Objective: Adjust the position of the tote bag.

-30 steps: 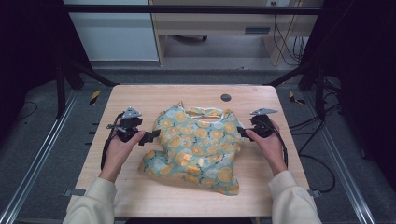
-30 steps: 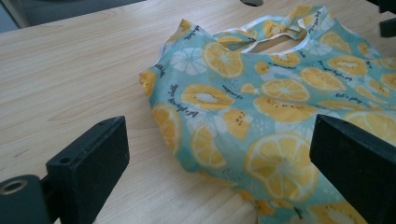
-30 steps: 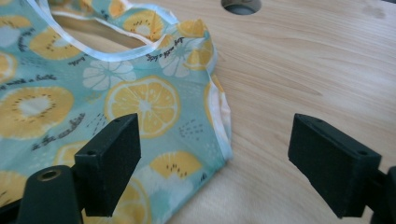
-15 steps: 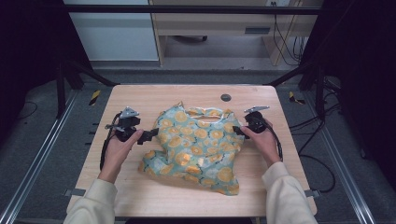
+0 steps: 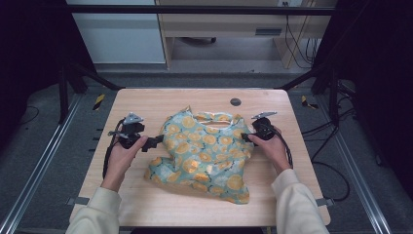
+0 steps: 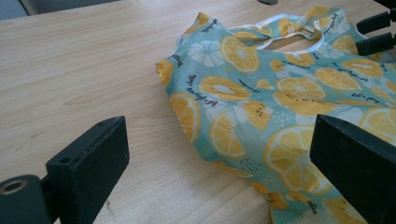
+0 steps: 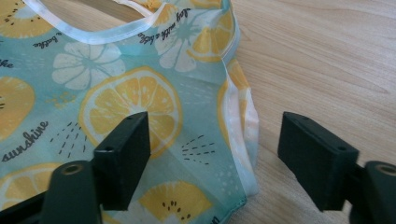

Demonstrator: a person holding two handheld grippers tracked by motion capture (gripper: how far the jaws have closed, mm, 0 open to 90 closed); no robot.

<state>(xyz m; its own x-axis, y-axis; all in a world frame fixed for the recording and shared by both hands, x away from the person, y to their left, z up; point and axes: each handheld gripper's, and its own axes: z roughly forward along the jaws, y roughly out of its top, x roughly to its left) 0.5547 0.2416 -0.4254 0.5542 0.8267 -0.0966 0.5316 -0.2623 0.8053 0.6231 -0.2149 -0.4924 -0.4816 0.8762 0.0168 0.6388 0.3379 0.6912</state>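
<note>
The right gripper (image 5: 247, 138) stands open at the bag's (image 5: 204, 151) right edge, its jaws having just been closing with the hem between them but no pad pressing yet, while the left gripper (image 5: 157, 142) waits open and empty at the bag's left edge, one jaw over bare table (image 5: 146, 105) and the other over the cloth. Since a second ago the right hand (image 5: 272, 146) has come inward and down onto that hem; the left has kept its place and the bag lies unmoved. The bag sits rumpled mid-table, handles away from the person, with clear wood on every side.
</note>
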